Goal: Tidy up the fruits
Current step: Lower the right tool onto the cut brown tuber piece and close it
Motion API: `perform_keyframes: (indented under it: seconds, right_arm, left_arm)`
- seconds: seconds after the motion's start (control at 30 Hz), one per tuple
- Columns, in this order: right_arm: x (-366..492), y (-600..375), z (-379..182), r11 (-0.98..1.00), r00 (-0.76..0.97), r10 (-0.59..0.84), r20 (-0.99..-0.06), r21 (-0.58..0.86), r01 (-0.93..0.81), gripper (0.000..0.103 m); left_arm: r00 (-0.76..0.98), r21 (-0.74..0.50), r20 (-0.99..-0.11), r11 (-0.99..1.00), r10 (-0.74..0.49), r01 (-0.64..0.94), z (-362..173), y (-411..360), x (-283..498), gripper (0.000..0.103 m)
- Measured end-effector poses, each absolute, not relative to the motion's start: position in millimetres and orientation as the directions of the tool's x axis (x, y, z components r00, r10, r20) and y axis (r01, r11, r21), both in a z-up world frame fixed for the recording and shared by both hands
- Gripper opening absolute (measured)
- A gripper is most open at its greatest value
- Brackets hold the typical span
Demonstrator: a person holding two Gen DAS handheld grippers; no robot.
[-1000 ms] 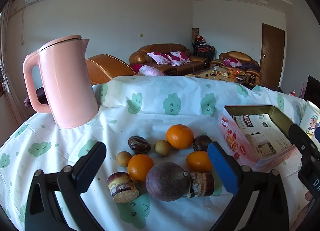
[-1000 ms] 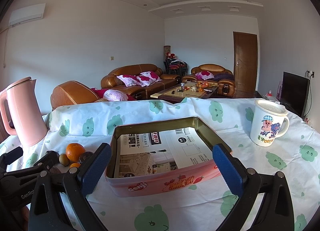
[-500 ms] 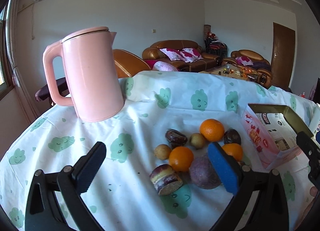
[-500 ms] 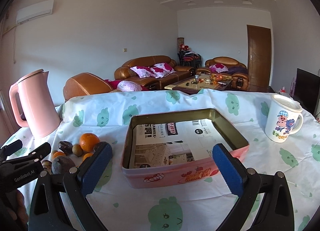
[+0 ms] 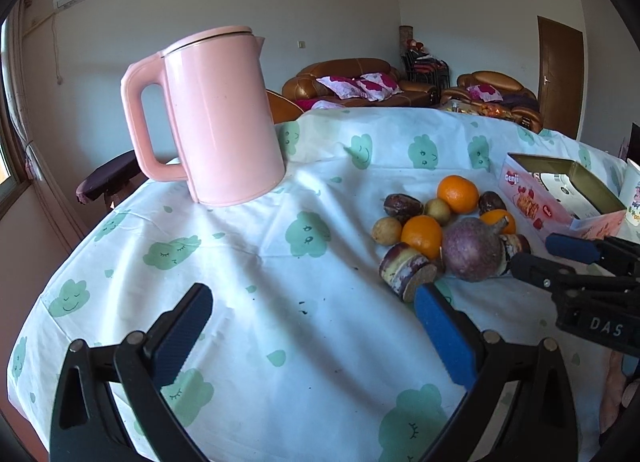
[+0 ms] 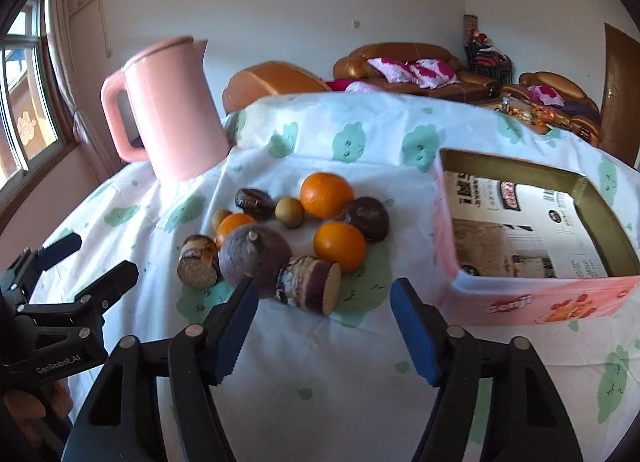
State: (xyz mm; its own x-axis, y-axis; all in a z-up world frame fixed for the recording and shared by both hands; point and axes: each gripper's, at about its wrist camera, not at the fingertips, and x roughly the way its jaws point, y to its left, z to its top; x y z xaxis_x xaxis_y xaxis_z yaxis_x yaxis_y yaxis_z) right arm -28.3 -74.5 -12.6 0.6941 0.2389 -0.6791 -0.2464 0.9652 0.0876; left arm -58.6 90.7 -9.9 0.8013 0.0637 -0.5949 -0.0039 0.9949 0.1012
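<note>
A pile of fruit lies on the tablecloth: three oranges, a round purple fruit, two cut purple cane pieces, small tan and dark brown fruits. The pile also shows in the left wrist view. A pink open tin box lined with printed paper stands right of the pile. My right gripper is open and empty, just in front of the cane piece. My left gripper is open and empty over bare cloth, left of the pile.
A pink kettle stands at the back left of the table. A printed mug shows at the far right edge of the left wrist view. The table's left edge drops off near the window. Sofas stand behind the table.
My right gripper has swung left from facing the tin box to facing the fruit pile and moved closer. My left gripper has shifted left, so the pile now sits to its right.
</note>
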Motion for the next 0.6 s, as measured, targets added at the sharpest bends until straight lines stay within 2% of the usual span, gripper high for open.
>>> perform_keyframes:
  seconds: [0.03,0.27,0.4,0.6]
  right_arm:
    - [-24.9,-69.0,-15.4,0.964,0.68,0.235,-0.695,0.08,-0.252,0.056]
    - [-15.5,-62.4,-11.9,0.966,0.678,0.197,-0.708,0.021,-0.259,0.056]
    - [-9.3,-75.2,-25.3,0.965,0.619,0.215,-0.756,0.066,-0.255,0.056]
    - [-3.3,-77.2,-26.4,0.968,0.616,0.216,-0.757,0.085,-0.235,0.054]
  left_arm:
    - [0.799,0.098,-0.599,0.995,0.057,0.003,-10.5,91.5,-57.3,0.103]
    - [0.769,0.063,-0.639,0.997,0.005,0.047,-12.0,90.5,-41.3,0.103]
    - [0.757,0.07,-0.653,0.996,0.009,0.048,-13.0,87.4,-29.5,0.103]
    - [0.737,0.069,-0.676,0.996,0.007,0.053,-16.7,75.7,-7.9,0.103]
